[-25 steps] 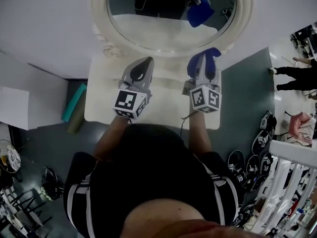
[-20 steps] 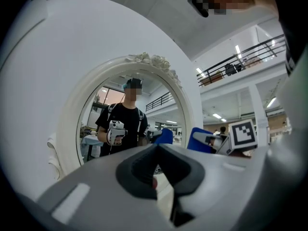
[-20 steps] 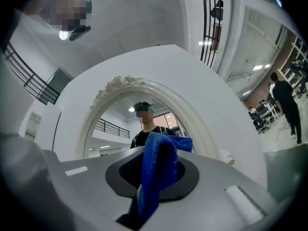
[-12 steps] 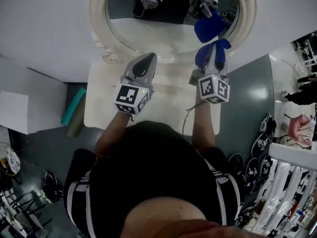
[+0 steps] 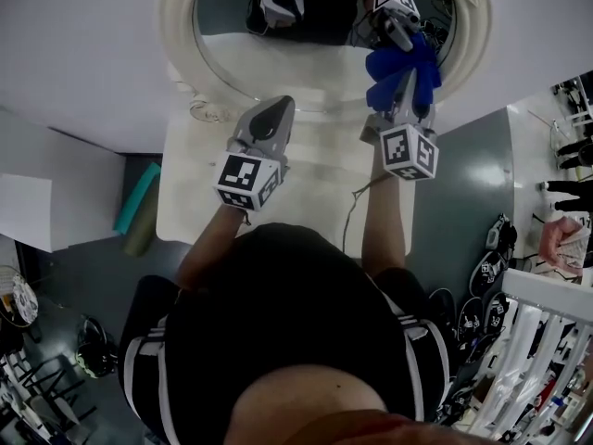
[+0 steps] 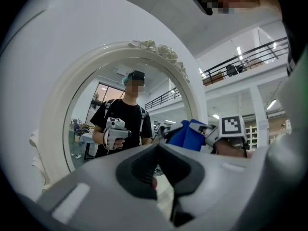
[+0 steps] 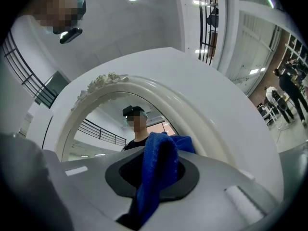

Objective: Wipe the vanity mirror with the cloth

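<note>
The oval vanity mirror (image 5: 306,58) in its white carved frame (image 5: 182,49) stands at the back of the white vanity top (image 5: 190,207). My right gripper (image 5: 405,89) is shut on a blue cloth (image 5: 405,68), which lies against the glass at the lower right, beside the frame. In the right gripper view the cloth (image 7: 156,174) hangs from my shut right gripper (image 7: 156,165) before the mirror (image 7: 103,126). My left gripper (image 5: 274,109) hovers over the vanity top, short of the frame, shut and empty. The left gripper view shows that gripper (image 6: 157,150), the mirror (image 6: 96,129) and the cloth (image 6: 189,134).
A teal roll (image 5: 139,193) and a white box (image 5: 28,202) lie on the floor to the left of the vanity. Dark gear (image 5: 491,267) and a white railing (image 5: 547,332) crowd the floor at the right. A person (image 5: 573,146) stands at the far right.
My right gripper has carried the blue cloth up from the vanity top's back edge onto the lower right of the mirror glass. The left gripper has barely moved.
</note>
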Demonstrator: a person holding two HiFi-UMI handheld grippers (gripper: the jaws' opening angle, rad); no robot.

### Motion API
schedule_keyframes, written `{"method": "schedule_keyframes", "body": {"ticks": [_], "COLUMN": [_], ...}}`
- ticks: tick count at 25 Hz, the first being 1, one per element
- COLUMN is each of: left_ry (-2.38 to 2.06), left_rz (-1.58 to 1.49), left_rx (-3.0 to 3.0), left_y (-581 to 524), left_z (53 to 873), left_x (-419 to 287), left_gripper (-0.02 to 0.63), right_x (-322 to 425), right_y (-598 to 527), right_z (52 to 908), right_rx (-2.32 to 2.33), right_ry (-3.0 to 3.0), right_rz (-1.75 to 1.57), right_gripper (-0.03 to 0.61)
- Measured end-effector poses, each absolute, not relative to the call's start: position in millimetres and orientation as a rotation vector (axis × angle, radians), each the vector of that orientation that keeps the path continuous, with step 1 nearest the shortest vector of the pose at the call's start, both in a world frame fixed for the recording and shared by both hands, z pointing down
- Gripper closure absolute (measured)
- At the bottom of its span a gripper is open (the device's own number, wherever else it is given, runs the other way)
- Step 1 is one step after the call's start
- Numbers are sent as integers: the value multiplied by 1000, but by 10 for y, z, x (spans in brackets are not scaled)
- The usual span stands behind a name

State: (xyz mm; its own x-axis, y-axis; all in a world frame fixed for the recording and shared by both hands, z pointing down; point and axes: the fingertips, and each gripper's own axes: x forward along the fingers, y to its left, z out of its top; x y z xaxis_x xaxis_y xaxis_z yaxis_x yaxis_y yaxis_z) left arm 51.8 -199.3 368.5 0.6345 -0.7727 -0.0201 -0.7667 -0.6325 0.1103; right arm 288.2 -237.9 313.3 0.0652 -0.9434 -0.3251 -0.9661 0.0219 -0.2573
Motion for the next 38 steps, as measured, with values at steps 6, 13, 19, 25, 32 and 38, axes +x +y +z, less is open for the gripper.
{"method": "schedule_keyframes", "body": {"ticks": [6, 13, 19, 25, 32, 38], "left_ry": [-1310, -1305, -1300, -1305, -1304, -1315], "left_rz": [-81, -77, -87, -98, -117, -127], "left_rx": [2737, 2722, 2715, 2706, 2699, 2696], "left_y": [-2075, -2164, -2175, -2160, -2136, -2081], "left_z": [3740, 3734, 3751, 3787, 3744, 3697], "left_x": [486, 480, 486, 454, 427, 420], "left_gripper": [604, 604, 604, 604, 604, 604], "right_x": [2889, 2871, 2821, 2788, 2739, 2727], "right_y": [-2433, -2467, -2478, -2475, -2472, -2446], "right_z": [3074, 2839, 2593, 2453, 2251, 2057], "right_rx": [-1915, -1869, -1827, -1810, -1797, -1772], "right_ry": [1876, 1849, 1846, 1854, 1857, 1854], "right_rz": [108, 151, 210, 236, 283, 314], "right_gripper": [537, 537, 537, 537, 537, 537]}}
